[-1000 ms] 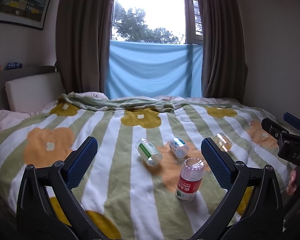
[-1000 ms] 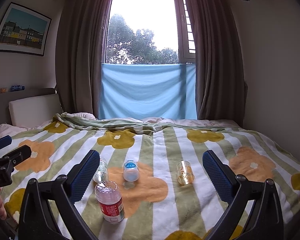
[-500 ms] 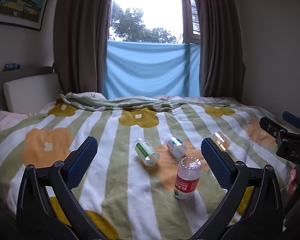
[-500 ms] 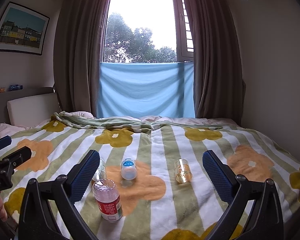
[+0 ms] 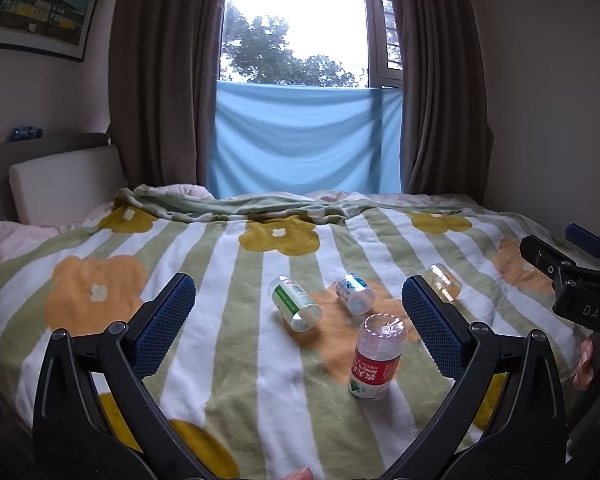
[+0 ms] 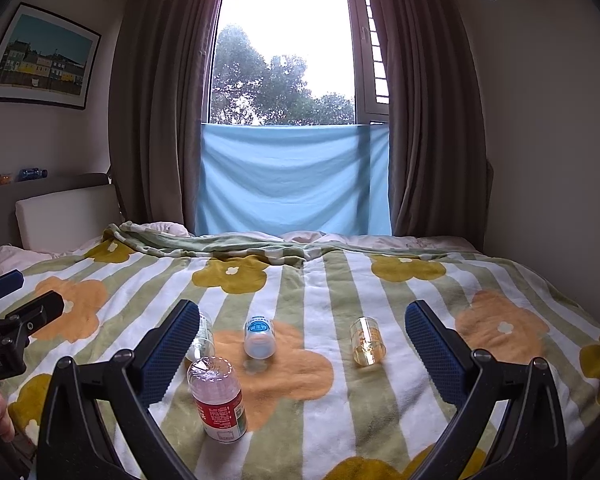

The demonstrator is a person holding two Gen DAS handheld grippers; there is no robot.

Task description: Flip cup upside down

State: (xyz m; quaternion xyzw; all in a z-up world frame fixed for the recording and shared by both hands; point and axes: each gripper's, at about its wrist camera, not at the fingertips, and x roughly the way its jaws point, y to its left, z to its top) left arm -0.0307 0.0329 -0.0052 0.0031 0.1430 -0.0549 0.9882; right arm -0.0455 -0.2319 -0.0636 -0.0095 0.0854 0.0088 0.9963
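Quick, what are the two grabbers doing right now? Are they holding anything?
Left gripper: open, fingers wide apart, holding nothing.
Right gripper: open, fingers wide apart, holding nothing.

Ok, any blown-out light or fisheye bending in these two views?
Left wrist view: window sky blown out to white, curtains bowed by the lens. Right wrist view: same white sky, black corner vignette, yet the amber cup stays sharp.

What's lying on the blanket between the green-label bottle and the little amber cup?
The blue-label bottle, on its side, lies between the green-label bottle and the amber cup; the left wrist view shows it best.
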